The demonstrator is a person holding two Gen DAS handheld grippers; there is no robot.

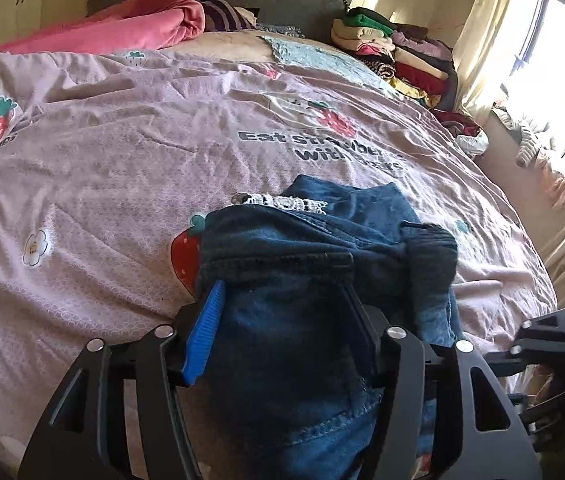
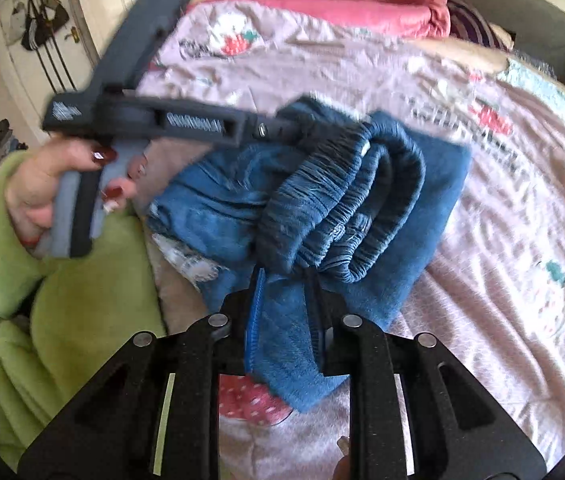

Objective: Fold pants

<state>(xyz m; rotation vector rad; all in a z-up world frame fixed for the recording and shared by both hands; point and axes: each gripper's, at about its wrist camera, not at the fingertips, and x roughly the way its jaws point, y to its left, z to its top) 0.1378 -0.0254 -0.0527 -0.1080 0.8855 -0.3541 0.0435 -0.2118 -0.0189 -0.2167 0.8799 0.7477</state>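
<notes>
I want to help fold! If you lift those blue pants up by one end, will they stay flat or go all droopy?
Probably droopy: the blue pants already bunch and sag where the right tongs pinch them. The stretchy waistband looks scrunched, so it would likely curl up. The thick denim filling the left tongs suggests some weight for their size.

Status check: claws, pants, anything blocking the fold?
Left claw and right claw both clamped on the blue jeans. Jeans bunched, half on the bedspread. Nothing blocking ahead.
</notes>
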